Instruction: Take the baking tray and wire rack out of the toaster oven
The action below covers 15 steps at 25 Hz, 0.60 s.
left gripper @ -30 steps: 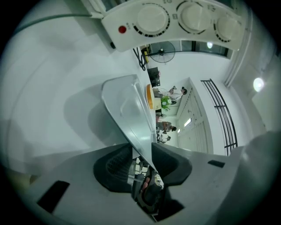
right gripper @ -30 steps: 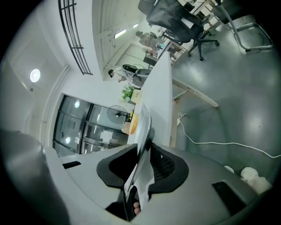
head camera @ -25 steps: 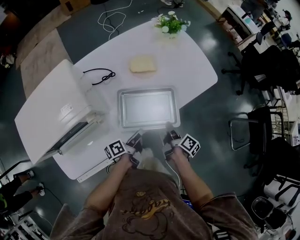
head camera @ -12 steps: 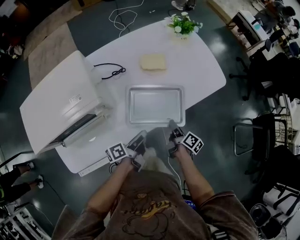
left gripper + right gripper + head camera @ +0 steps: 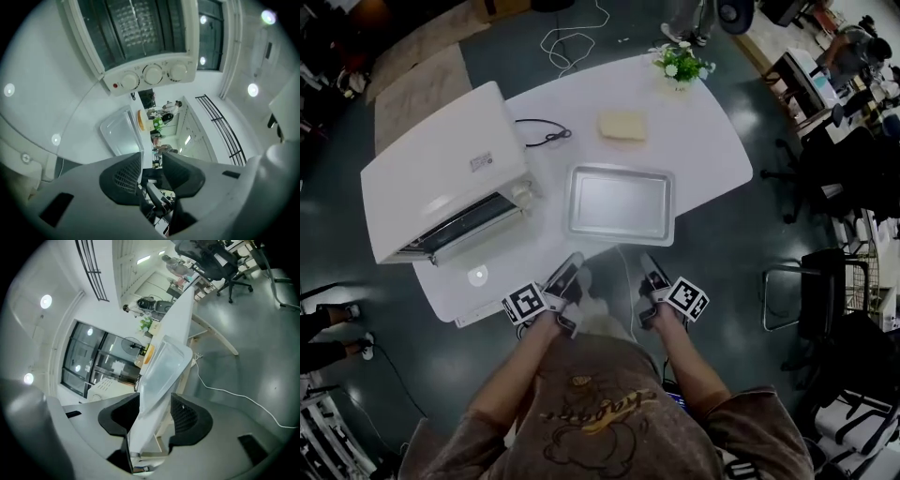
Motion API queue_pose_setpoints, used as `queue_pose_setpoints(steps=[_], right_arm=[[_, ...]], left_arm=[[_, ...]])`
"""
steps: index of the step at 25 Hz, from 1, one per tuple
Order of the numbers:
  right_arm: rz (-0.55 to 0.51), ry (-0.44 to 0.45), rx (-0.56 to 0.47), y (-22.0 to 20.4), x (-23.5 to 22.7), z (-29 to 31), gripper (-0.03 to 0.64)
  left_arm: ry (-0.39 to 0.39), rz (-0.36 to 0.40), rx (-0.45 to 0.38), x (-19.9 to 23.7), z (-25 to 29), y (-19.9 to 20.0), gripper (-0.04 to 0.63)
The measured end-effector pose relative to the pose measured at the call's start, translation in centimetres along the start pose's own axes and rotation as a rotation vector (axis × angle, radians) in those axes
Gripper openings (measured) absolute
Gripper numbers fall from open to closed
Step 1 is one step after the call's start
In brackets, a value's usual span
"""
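The silver baking tray (image 5: 619,204) lies flat on the white table (image 5: 712,141), to the right of the white toaster oven (image 5: 441,183). It shows again in the left gripper view as the tray (image 5: 119,136) and in the right gripper view as the tray (image 5: 166,363). A grid pattern shows behind the oven's dark front (image 5: 136,26); whether it is the wire rack I cannot tell. My left gripper (image 5: 571,270) and right gripper (image 5: 647,268) hover at the table's near edge, short of the tray. Both sets of jaws are opening, and neither grips anything. In the right gripper view only the table edge lines up between them.
A pale yellow block (image 5: 622,125) and a small potted plant (image 5: 680,64) sit beyond the tray. A black cord (image 5: 539,138) runs behind the oven. Office chairs (image 5: 825,159) stand to the right of the table, and cables lie on the dark floor.
Both grippers have drawn back from the tray's near rim toward the table edge. The right jaws have spread wider. The tray stays where it lay.
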State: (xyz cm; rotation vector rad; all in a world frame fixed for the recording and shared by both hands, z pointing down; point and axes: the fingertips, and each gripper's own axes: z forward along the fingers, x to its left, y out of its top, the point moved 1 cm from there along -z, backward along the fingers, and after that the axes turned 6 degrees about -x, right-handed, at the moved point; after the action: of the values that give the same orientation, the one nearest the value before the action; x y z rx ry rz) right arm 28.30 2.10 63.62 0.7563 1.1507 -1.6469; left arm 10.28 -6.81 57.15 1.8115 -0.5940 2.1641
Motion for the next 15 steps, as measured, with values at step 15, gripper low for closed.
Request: queue_pose_setpoints(steps=[15], right_arm=[[-0.090, 0.361, 0.221, -10.3, 16.0, 5.2, 0.179]], left_arm=[[-0.003, 0.113, -0.500, -2.7, -14.0, 11.1, 0.144]])
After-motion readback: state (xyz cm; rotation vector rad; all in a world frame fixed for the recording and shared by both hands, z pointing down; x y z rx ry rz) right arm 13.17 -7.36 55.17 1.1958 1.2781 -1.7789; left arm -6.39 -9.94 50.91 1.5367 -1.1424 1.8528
